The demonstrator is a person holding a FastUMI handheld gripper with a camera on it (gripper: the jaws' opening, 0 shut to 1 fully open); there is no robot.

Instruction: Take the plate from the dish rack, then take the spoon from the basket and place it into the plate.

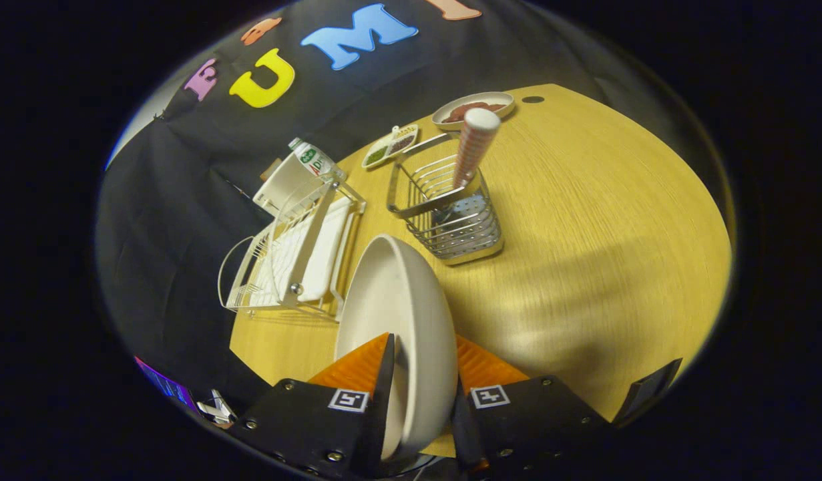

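A white plate (397, 314) stands on edge between my fingers, and my gripper (421, 364) is shut on its rim, holding it above the wooden table (584, 234). Beyond the plate and to the left sits the white wire dish rack (294, 257). Ahead of the fingers stands a wire basket (444, 200) with the spoon's striped handle (474, 147) sticking up out of its cutlery cup. The spoon's bowl is hidden inside the cup.
A plate with dark food (473, 109) and a small two-part dish (390, 147) lie behind the basket. A bottle (315, 160) and a white box (280, 184) stand behind the rack. The table's edge runs close by the rack on the left.
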